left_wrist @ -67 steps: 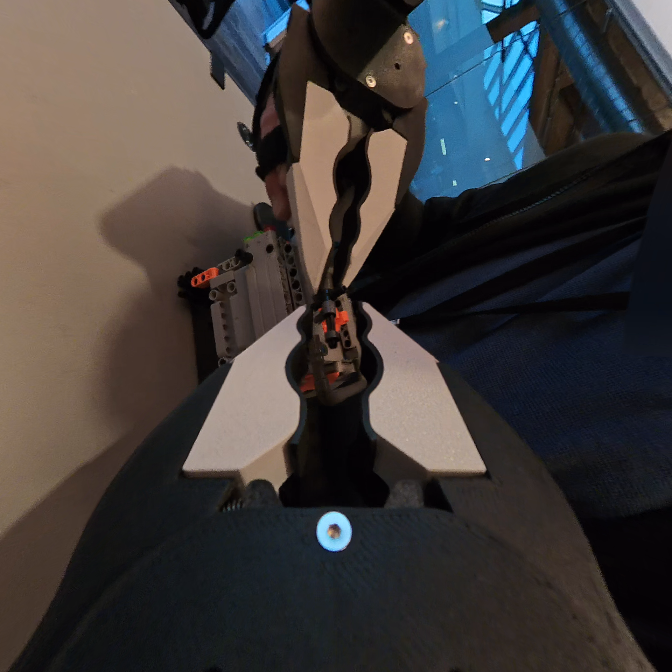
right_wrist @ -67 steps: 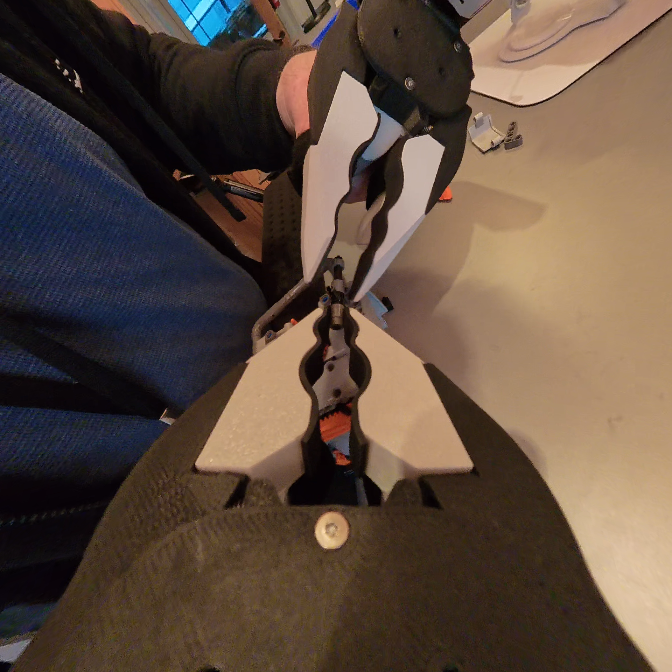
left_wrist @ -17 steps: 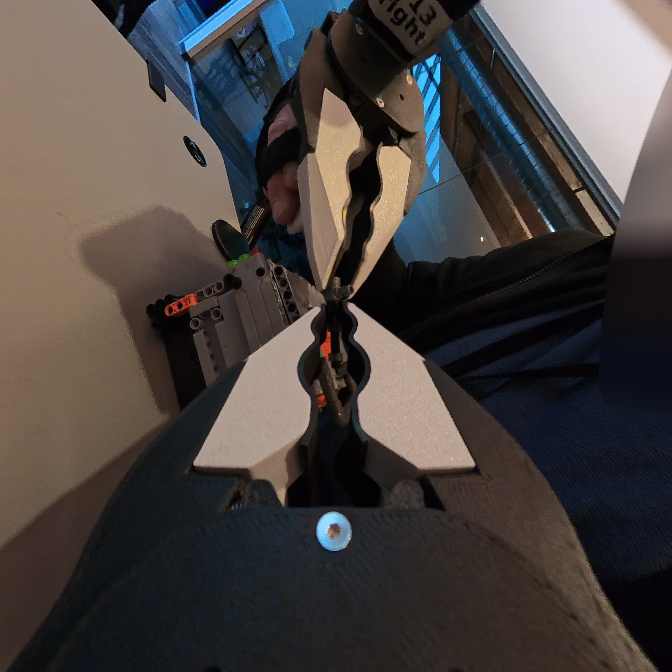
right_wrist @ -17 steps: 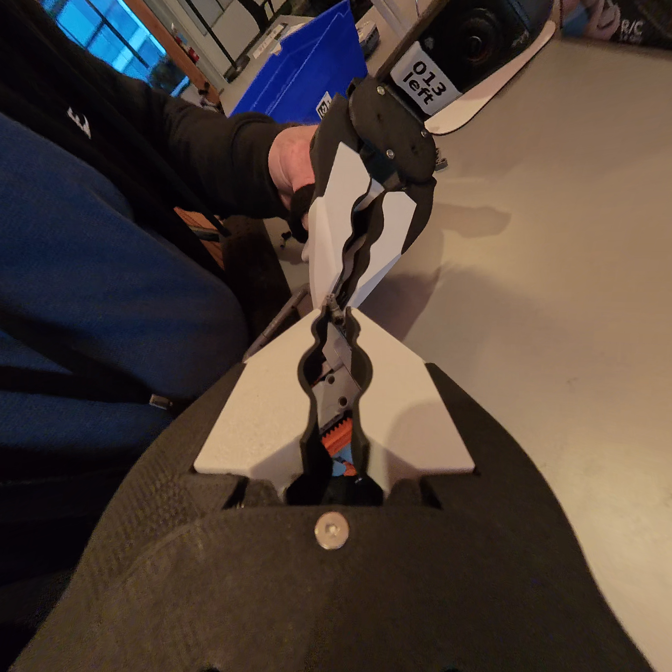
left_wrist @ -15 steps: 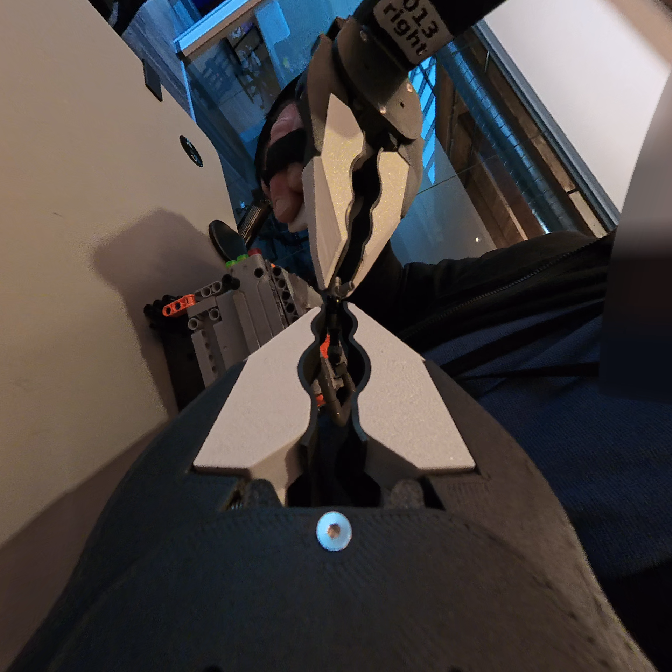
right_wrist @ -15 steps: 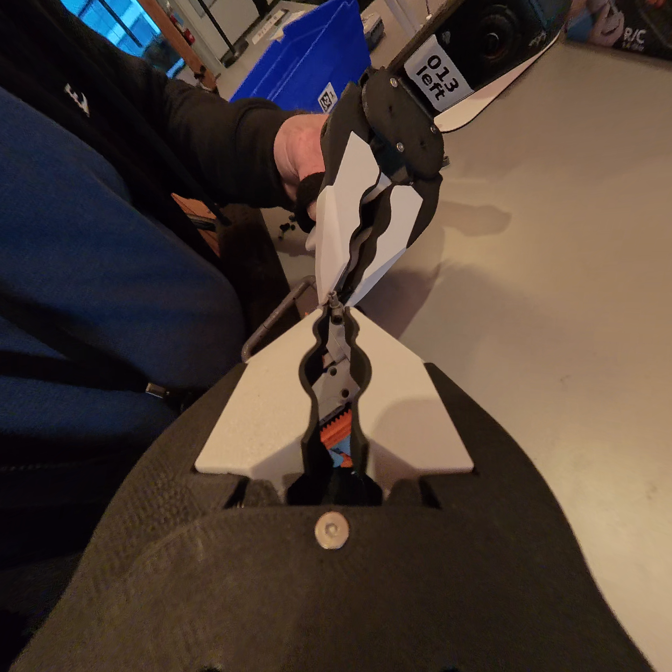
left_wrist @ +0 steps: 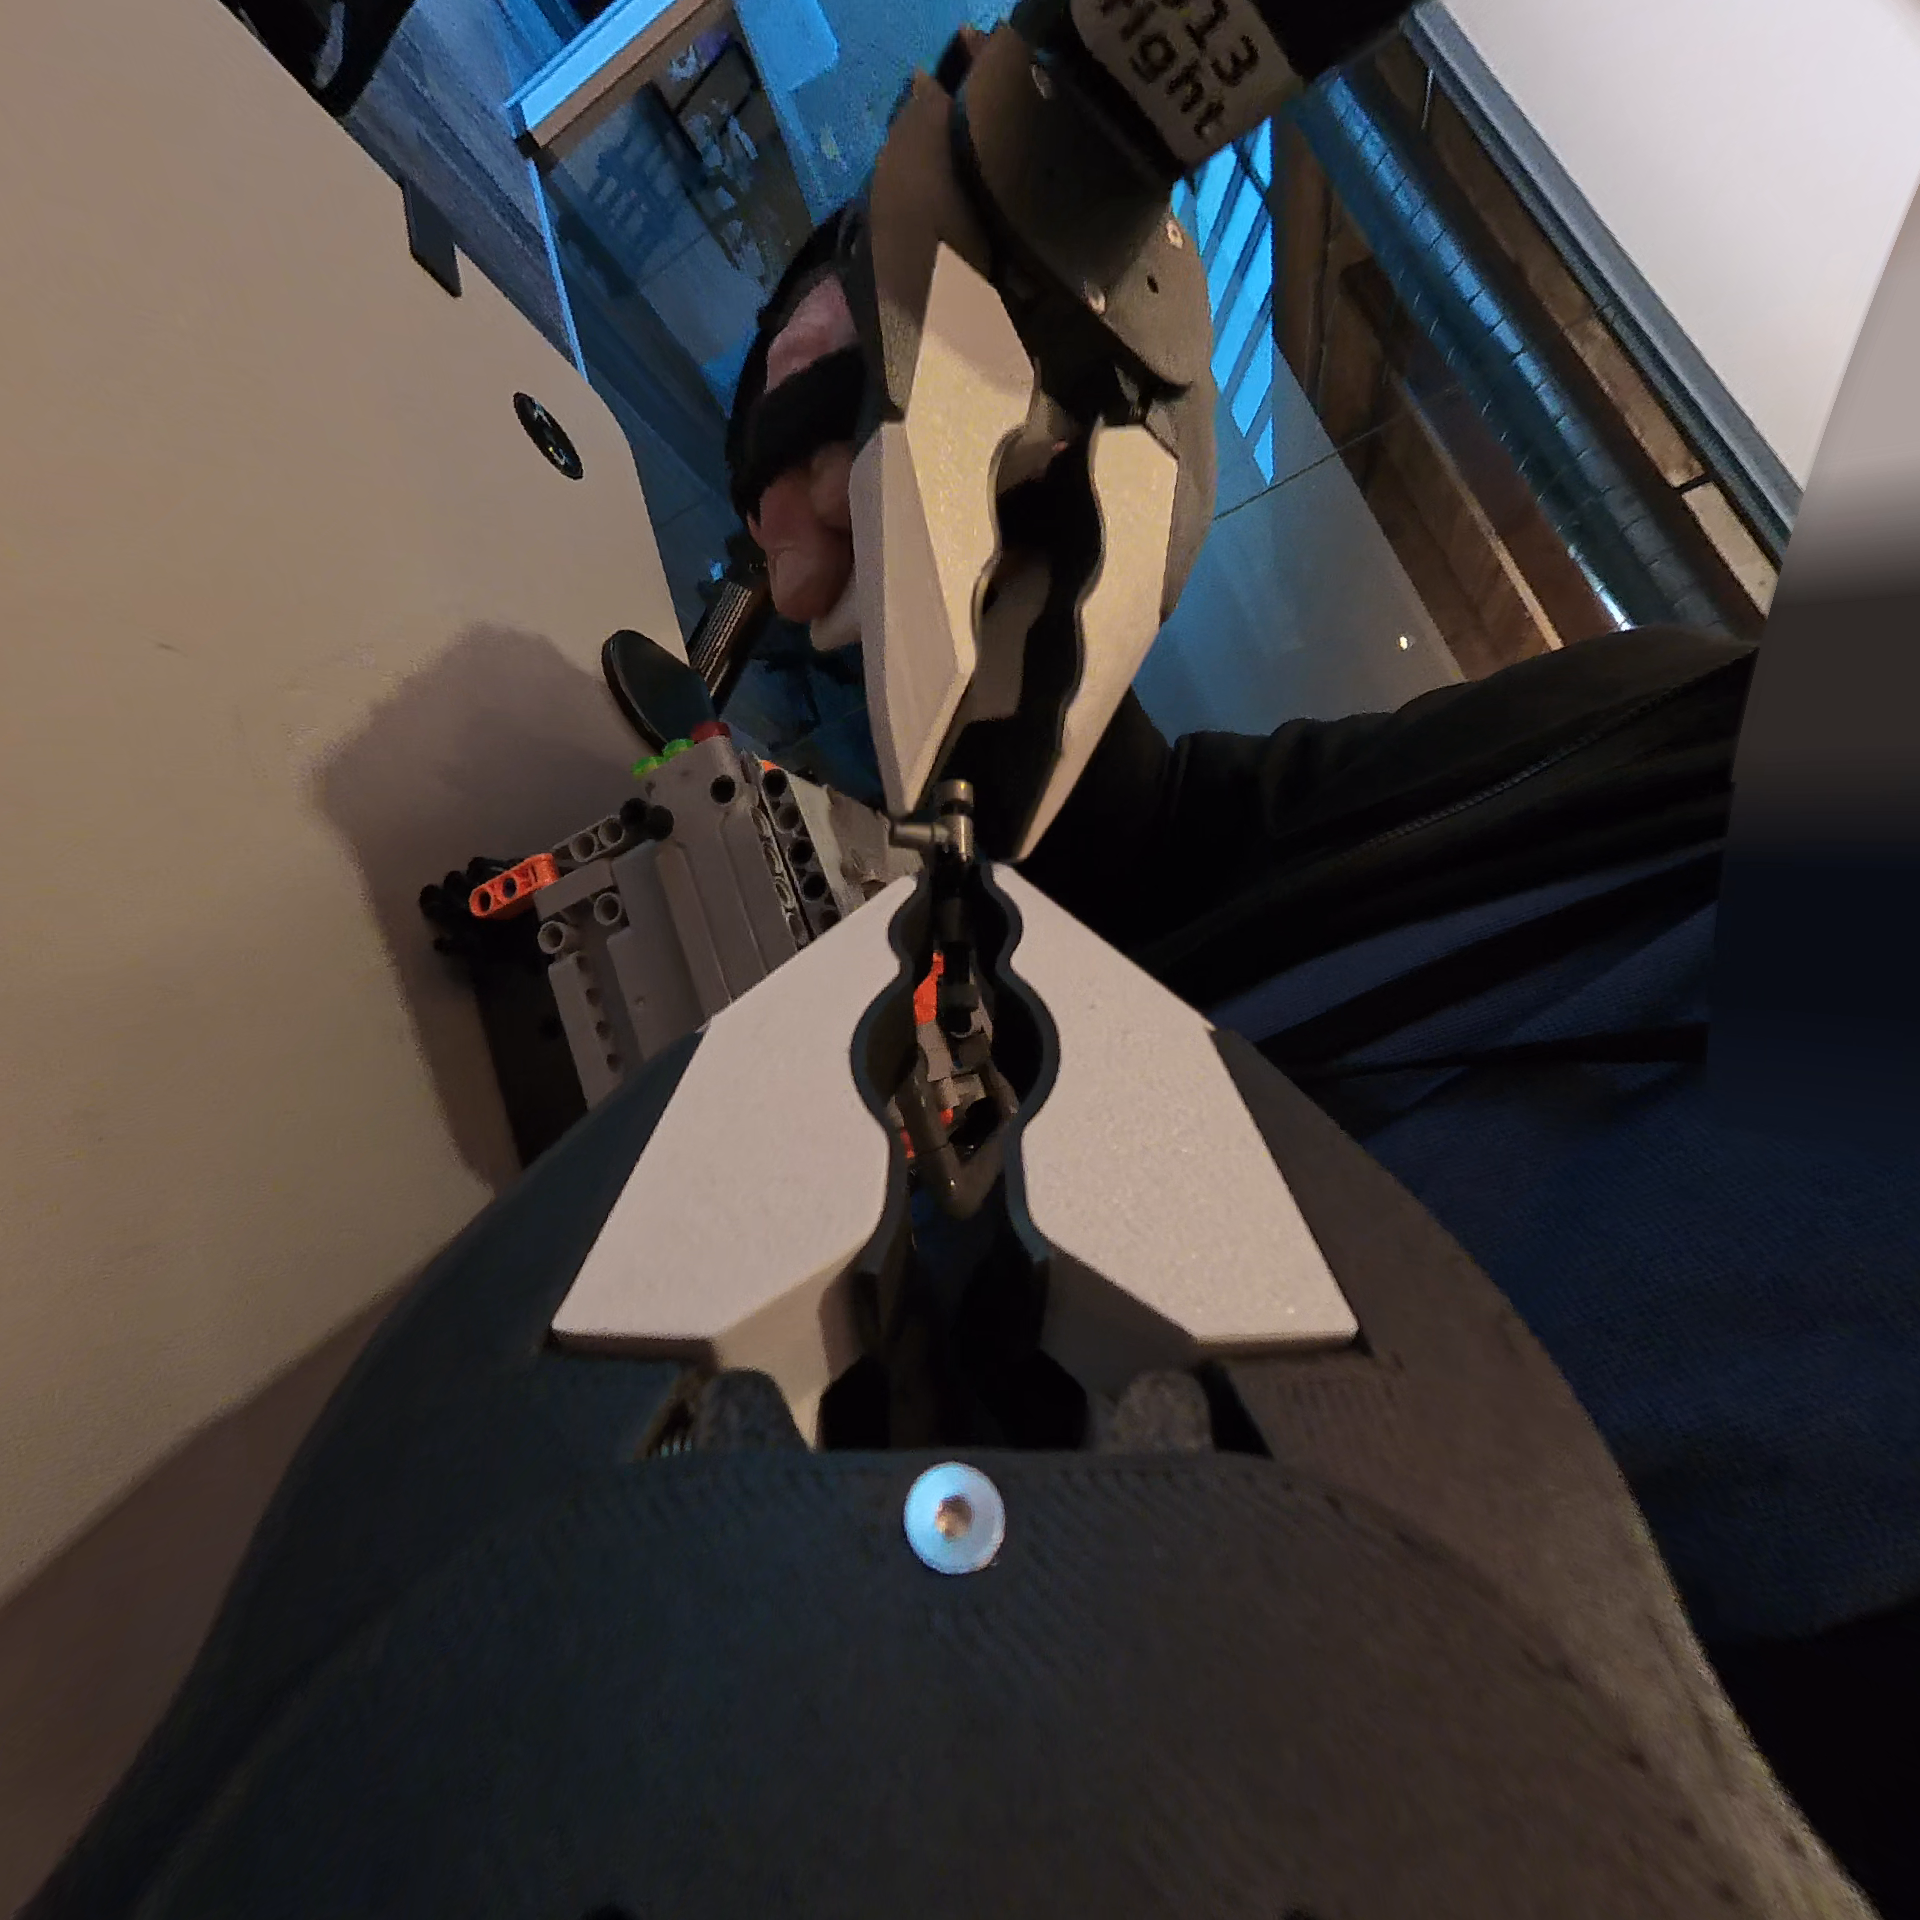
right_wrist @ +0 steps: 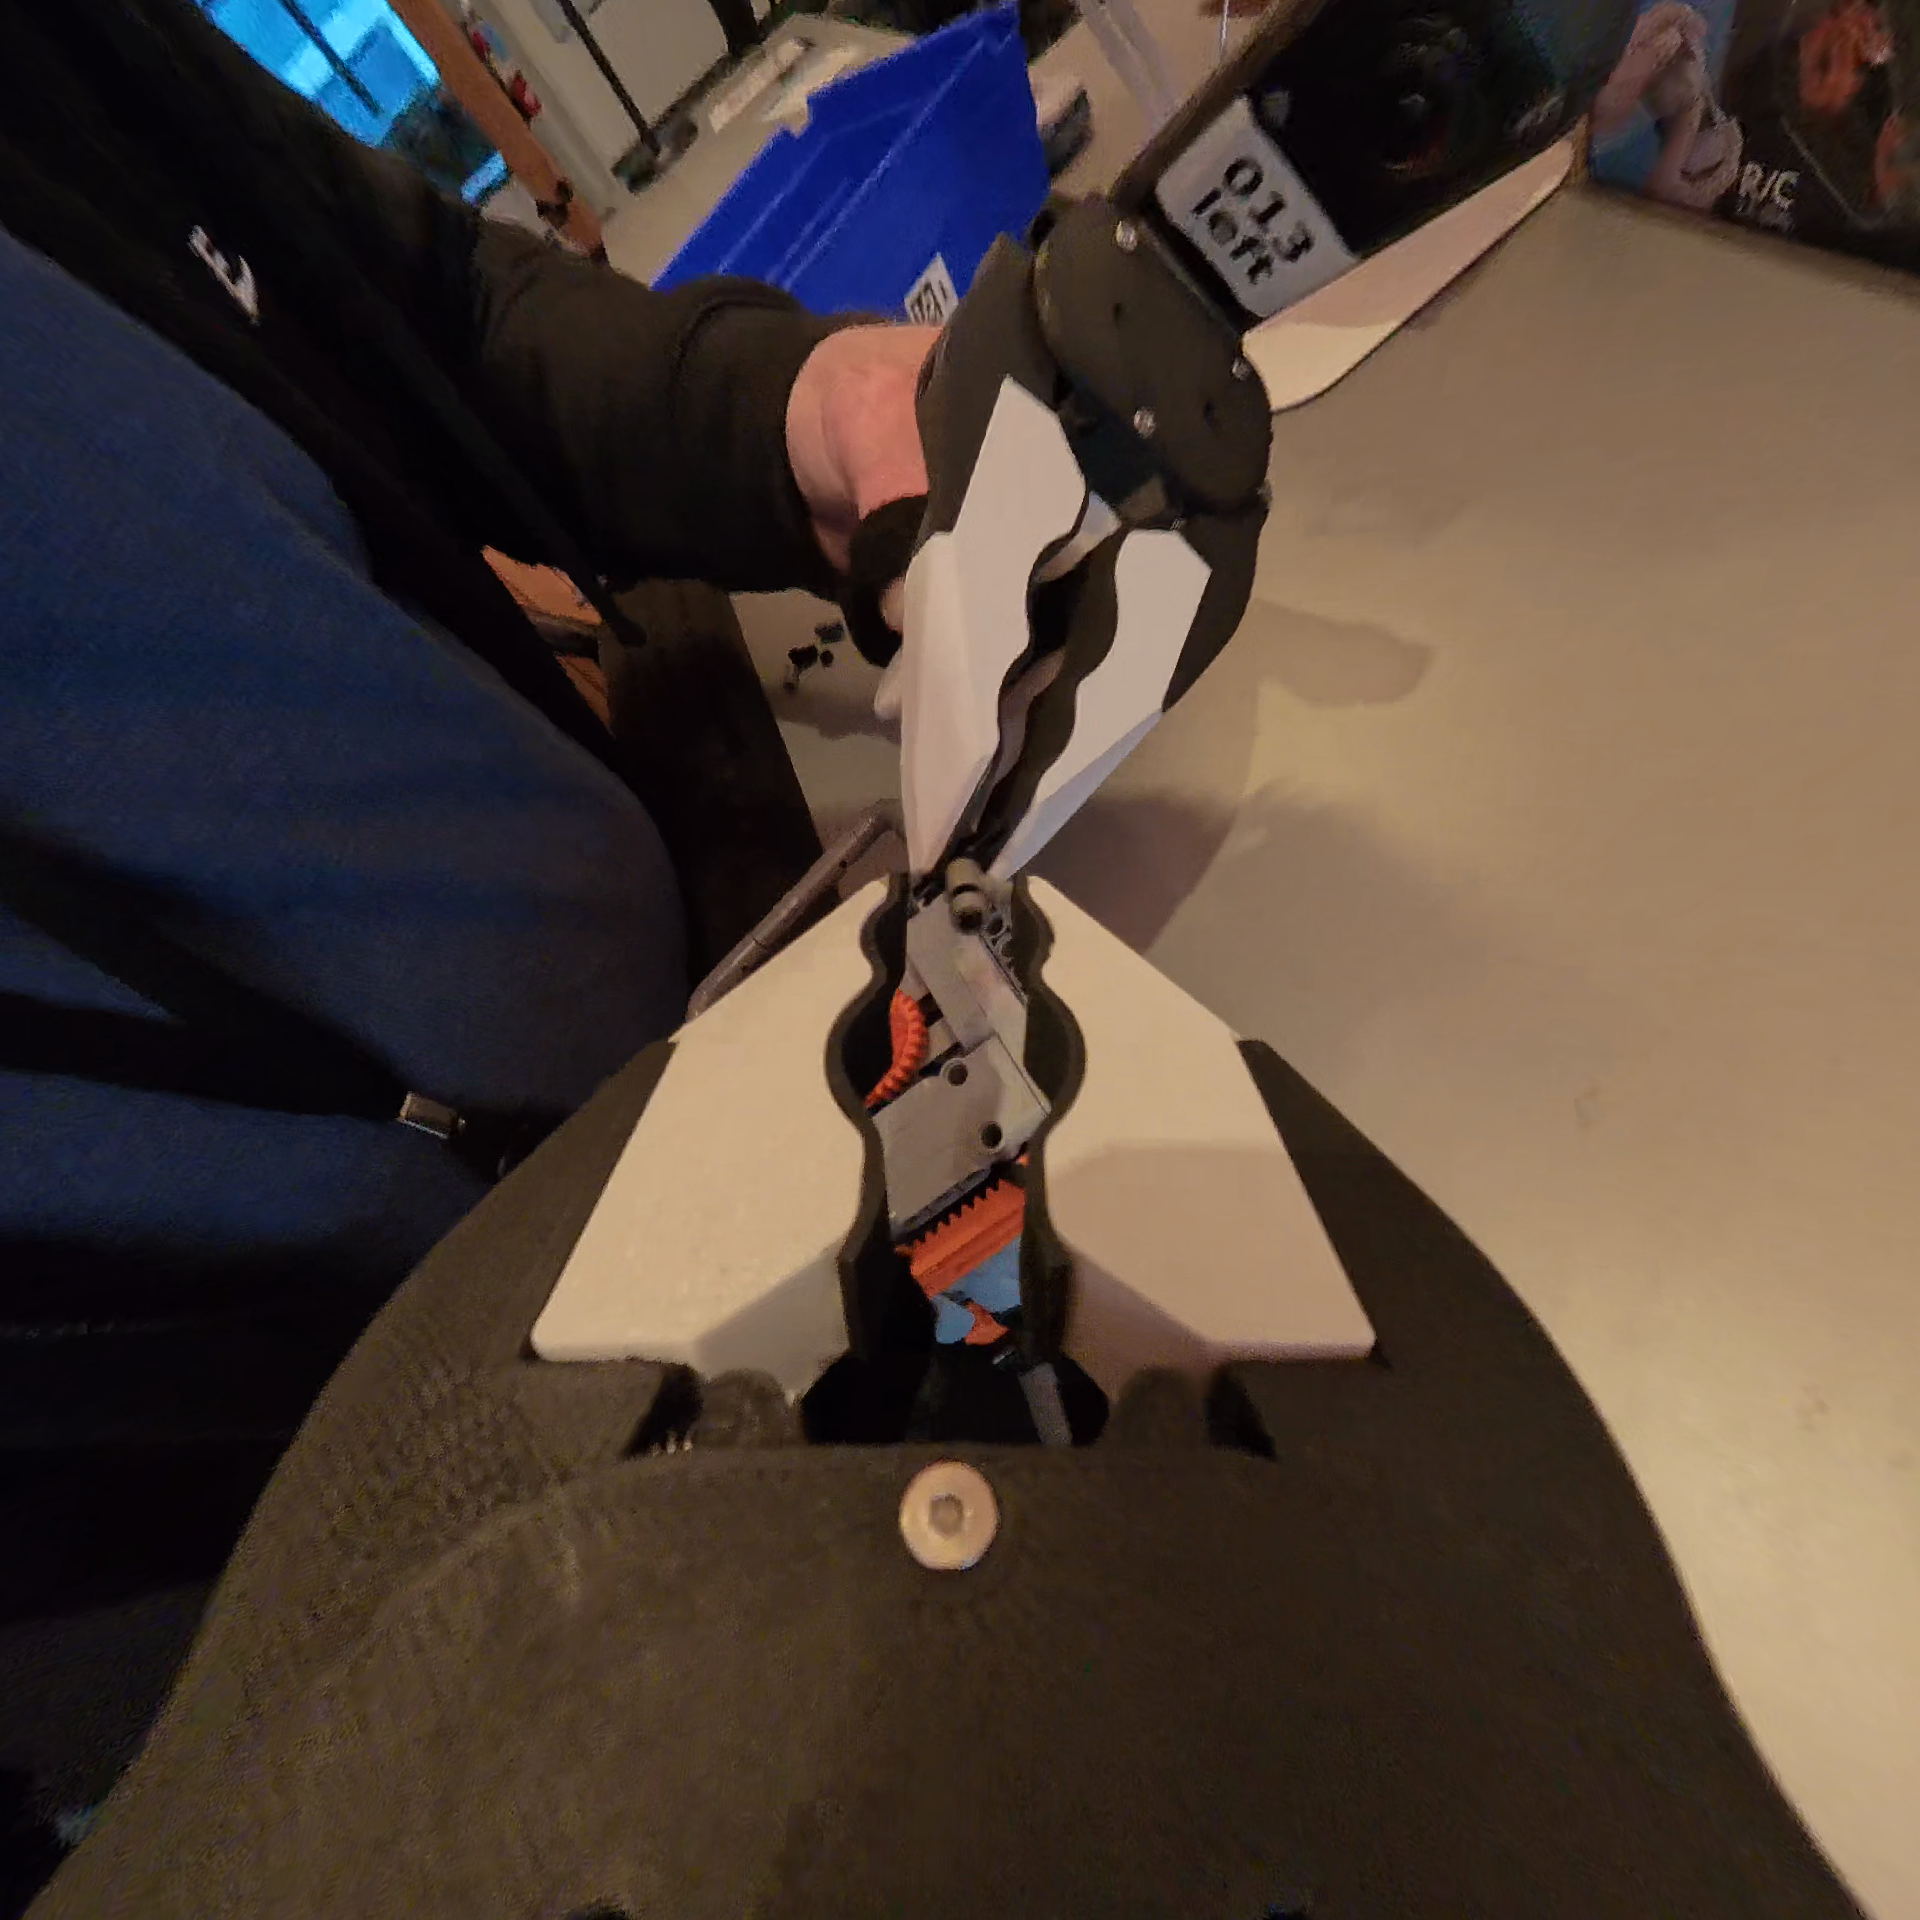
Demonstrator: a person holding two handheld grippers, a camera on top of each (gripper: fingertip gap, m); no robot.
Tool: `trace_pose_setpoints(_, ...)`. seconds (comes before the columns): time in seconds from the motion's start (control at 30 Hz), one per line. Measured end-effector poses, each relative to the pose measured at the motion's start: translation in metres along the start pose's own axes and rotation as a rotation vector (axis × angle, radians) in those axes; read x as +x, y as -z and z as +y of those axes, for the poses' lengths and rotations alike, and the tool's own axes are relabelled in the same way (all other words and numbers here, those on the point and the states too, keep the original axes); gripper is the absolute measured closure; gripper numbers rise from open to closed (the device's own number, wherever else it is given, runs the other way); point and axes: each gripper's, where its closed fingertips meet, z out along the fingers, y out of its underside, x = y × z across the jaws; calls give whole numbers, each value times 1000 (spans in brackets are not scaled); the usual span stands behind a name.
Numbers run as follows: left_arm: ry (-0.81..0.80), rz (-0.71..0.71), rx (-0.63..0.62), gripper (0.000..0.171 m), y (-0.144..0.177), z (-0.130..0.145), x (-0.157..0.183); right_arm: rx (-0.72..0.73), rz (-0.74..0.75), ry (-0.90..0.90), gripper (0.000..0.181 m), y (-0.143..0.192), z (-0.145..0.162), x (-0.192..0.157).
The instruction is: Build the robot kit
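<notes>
Left wrist view: your left gripper [left_wrist: 951,904] is clamped on a small grey-and-orange brick assembly [left_wrist: 951,1081]. Right gripper [left_wrist: 961,821], at 12 o'clock, pinches its axle tip [left_wrist: 951,805], apparently bracing it. Larger grey brick model [left_wrist: 665,914] sits at 10 o'clock on the table [left_wrist: 208,623].

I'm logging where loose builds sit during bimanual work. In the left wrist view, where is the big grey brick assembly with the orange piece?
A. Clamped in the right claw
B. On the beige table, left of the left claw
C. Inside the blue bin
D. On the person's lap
B: the grey brick assembly rests on the beige table, left of the left claw, gripped by neither claw.
</notes>
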Motion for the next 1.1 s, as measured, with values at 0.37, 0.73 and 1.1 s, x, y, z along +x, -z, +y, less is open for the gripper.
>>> trace_pose_setpoints(0.37, -58, -26, -4, 167, 2, -1, -4, -11, -92, -137, 178, -5, 3, 3)
trace_pose_setpoints(0.73, 148, 76, 43, 167, 4, 0, -4, 55, -58, -245, 168, 5, 7, 6)
trace_pose_setpoints(1.1, 319, 101, 103, 167, 5, 9, -24, 100, 2, -259, 168, 1, 22, 6)
